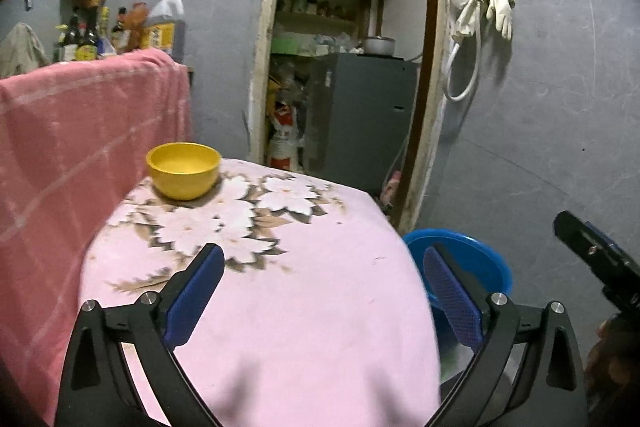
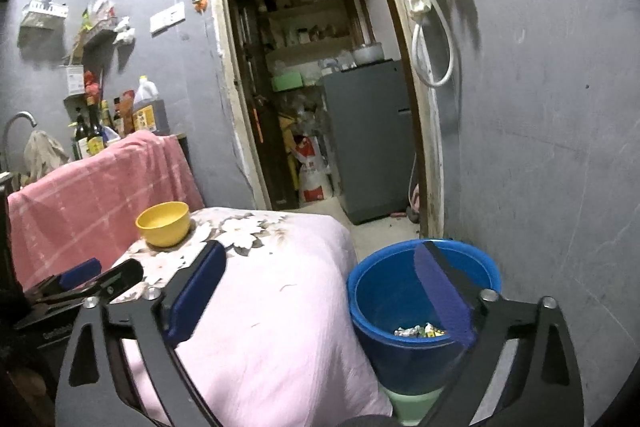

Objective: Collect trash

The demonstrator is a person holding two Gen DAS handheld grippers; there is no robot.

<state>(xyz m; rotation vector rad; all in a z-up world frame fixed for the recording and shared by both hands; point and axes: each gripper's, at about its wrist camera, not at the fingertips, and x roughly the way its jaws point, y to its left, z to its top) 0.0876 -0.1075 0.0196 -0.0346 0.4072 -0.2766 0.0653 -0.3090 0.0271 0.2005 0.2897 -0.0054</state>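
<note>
**Trash lies in the blue bucket, both grippers wide apart**

Trash is hidden in the left wrist view: only the rim of the blue bucket [image 1: 460,247] shows at lower right, beside the pink cloth [image 1: 304,307]. The left gripper [image 1: 324,267] has its fingers spread with nothing between them. A yellow bowl [image 1: 183,169] stands left of centre on the cloth.

In the right wrist view, scraps of trash [image 2: 418,331] sit at the bucket's bottom, lower right. The right gripper [image 2: 320,267] is spread and empty too, one finger crossing the bucket.
</note>
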